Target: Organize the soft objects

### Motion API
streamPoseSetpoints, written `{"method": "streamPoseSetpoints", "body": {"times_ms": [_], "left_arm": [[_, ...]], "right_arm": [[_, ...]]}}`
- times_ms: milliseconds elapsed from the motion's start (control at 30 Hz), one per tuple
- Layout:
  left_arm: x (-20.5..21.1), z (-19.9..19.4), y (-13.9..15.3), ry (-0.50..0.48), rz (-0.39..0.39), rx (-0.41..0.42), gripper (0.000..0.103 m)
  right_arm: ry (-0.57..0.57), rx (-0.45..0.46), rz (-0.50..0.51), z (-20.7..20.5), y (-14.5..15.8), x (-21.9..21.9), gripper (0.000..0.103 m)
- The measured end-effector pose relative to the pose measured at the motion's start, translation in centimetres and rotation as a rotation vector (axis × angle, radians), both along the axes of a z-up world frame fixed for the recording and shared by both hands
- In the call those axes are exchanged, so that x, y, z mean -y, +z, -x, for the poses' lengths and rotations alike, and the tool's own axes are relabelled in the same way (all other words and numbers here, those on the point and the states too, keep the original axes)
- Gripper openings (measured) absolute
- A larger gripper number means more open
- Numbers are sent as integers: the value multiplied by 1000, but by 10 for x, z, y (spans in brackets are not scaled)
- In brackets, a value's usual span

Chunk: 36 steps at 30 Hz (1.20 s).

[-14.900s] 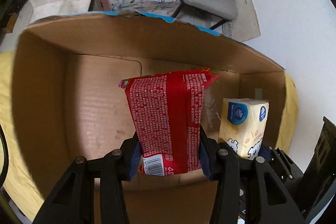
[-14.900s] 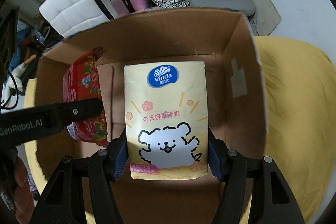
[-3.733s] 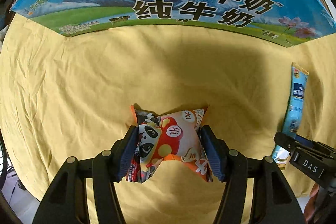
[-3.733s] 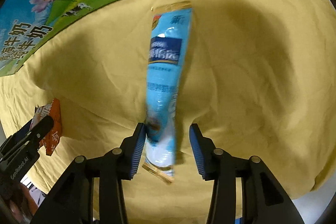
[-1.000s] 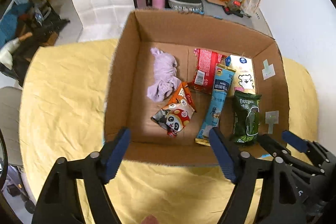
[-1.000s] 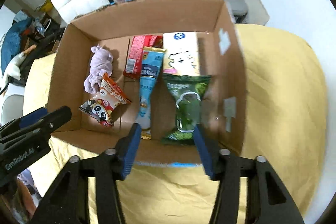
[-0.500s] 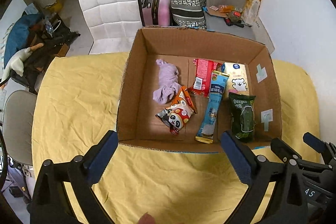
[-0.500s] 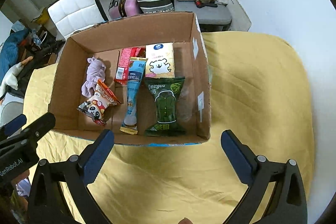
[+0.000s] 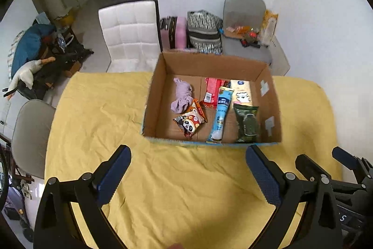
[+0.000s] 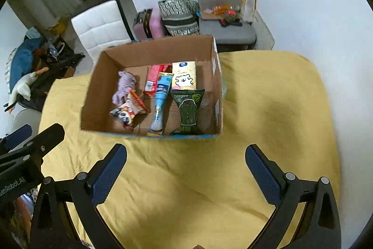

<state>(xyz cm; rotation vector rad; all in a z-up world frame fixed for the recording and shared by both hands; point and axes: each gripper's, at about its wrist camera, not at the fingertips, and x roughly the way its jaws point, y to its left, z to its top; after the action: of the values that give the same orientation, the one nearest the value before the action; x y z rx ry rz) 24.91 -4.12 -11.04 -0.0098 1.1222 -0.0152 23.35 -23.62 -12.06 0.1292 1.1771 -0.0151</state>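
An open cardboard box [image 9: 153, 95] [image 10: 93, 85] stands on the yellow tablecloth. Inside lie a purple cloth [image 9: 181, 95] [image 10: 124, 86], a panda snack bag [image 9: 190, 121] [image 10: 128, 112], a red pack [image 9: 211, 91] [image 10: 153, 81], a long blue pack [image 9: 221, 113] [image 10: 160, 99], a cream tissue pack [image 9: 242, 91] [image 10: 184, 78] and a dark green bag [image 9: 247, 124] [image 10: 188, 111]. My left gripper [image 9: 187, 165] and my right gripper [image 10: 185, 162] are both wide open and empty, held above the cloth in front of the box.
The yellow cloth [image 9: 98, 113] [image 10: 268, 109] covers the whole table. A white chair [image 9: 129, 34], a grey chair with clutter [image 9: 244, 32], bags and a pink case [image 9: 177, 32] stand behind the table. A grey chair [image 9: 30, 132] is at the left.
Both grippers have drawn back and up from the box, which now looks smaller and farther. Both stay wide open. The things in the box have not moved.
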Motion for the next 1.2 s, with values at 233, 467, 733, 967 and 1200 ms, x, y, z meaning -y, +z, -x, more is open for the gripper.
{"method": "streamPoseSetpoints", "body": {"times_ms": [233,467,733,967,1200], "left_arm": [[0,65,60,0,6,85,101],[0,109,100,5,4,125,101],[-13,139,131,9,7,163,101],[-18,150,139,-7,-10,183,101],[-22,152,139,-9,-6,179,101]], "right_arm": [[31,87,0,70,70,-2,103],[53,135,-9,119,116,-1,103],[33,207,46,165,166,-4,103],[-4,237,64,185,186,-4,103],[-7,246,77,188,192,-5,103]]}}
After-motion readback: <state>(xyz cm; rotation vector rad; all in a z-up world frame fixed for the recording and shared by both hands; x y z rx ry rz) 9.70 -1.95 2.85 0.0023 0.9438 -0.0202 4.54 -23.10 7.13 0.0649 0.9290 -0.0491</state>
